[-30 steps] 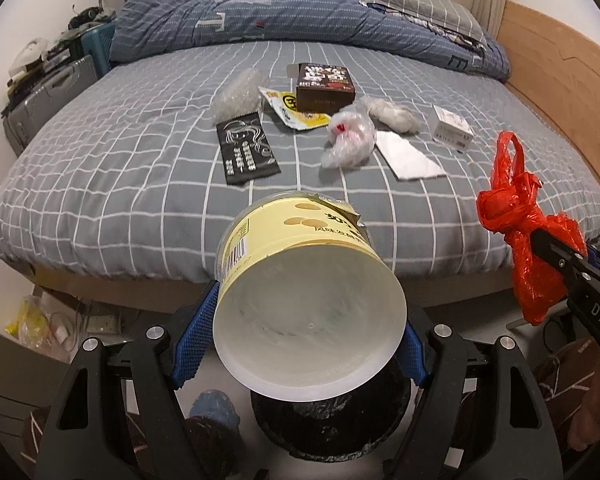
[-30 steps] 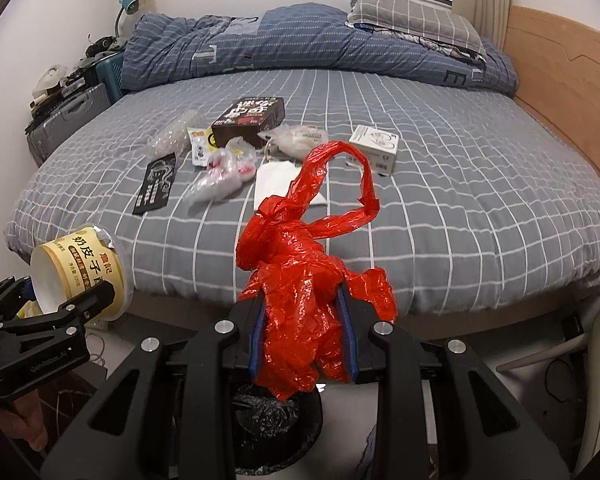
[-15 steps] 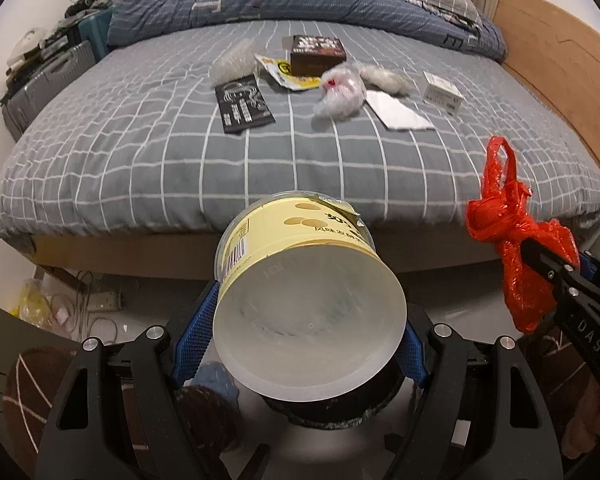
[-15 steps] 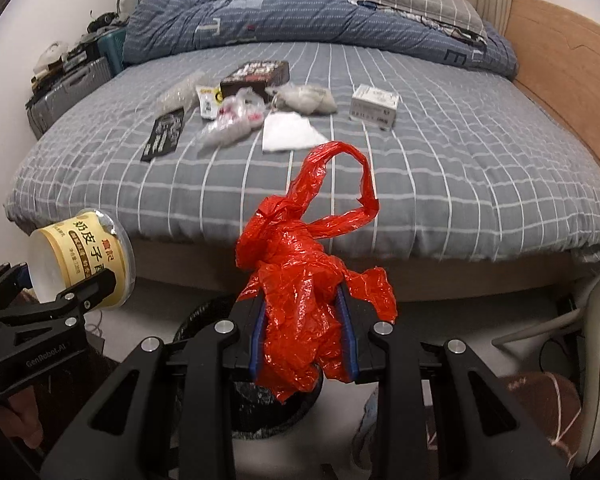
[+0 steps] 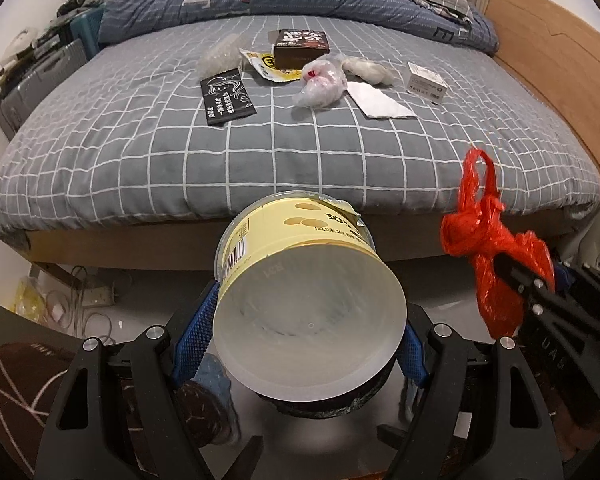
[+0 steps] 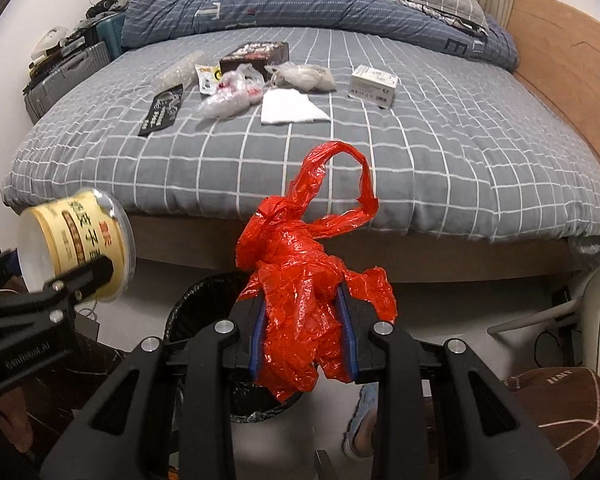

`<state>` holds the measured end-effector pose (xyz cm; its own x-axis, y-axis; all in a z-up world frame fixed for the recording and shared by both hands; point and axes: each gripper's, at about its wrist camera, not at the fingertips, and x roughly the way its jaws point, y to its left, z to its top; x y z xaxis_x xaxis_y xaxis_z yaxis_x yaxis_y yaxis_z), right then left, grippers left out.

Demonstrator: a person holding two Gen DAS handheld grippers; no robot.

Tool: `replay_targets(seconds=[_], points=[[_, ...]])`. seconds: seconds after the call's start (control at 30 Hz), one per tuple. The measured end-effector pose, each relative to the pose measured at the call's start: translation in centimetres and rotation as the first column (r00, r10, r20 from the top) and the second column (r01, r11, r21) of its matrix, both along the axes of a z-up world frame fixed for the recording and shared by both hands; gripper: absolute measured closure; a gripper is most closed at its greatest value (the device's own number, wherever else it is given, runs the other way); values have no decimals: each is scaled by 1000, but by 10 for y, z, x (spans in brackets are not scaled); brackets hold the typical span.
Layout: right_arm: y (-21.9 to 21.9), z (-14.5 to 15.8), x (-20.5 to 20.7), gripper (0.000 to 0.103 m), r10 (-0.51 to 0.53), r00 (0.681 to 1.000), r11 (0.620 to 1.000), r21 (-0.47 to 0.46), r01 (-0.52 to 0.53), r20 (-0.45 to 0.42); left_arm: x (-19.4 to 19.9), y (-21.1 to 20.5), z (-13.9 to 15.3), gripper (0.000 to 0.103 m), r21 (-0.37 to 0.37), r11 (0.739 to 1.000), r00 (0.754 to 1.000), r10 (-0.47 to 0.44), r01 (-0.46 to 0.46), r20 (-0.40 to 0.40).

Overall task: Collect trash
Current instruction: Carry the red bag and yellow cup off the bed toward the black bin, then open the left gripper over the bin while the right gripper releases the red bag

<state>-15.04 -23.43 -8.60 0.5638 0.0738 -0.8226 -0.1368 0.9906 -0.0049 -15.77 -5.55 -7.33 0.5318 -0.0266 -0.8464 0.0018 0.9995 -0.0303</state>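
Note:
My left gripper (image 5: 300, 336) is shut on a yellow paper noodle cup (image 5: 304, 280), its blue pads pressing both sides, the white bottom turned toward the camera. The same cup (image 6: 76, 248) shows at the left of the right wrist view. My right gripper (image 6: 303, 336) is shut on a crumpled red plastic bag (image 6: 304, 280), also visible as the red bag (image 5: 488, 248) at the right of the left wrist view. Both hang over a black-lined trash bin (image 6: 208, 304) on the floor; under the cup only the bin's edge (image 5: 320, 410) shows.
The grey checked bed (image 5: 180, 140) carries several pieces of trash: a black wrapper (image 5: 226, 98), a dark box (image 5: 300, 48), a clear bag (image 5: 320, 84), a white tissue (image 5: 380, 100) and a small white box (image 5: 426, 82). A suitcase (image 6: 68, 68) stands left.
Both grippers drew back from the bed and tipped lower toward the floor, keeping the cup and red bag held. The bed edge and the bin show more now.

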Motion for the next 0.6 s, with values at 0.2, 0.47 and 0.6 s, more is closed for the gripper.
replay_targets(seconds=[0.2, 0.47, 0.6], points=[[0, -27, 6, 75, 3, 998, 1000, 3, -2, -58, 9, 0, -35, 28, -28, 999, 999, -20, 19, -32], [8, -69, 22, 75, 22, 987, 1000, -7, -23, -158, 28, 3, -68, 28, -10, 1000, 996, -25, 24, -90], [5, -85, 28, 75, 13, 981, 1000, -6, -14, -192, 36, 4, -88, 28, -12, 1000, 990, -22, 20, -138]])
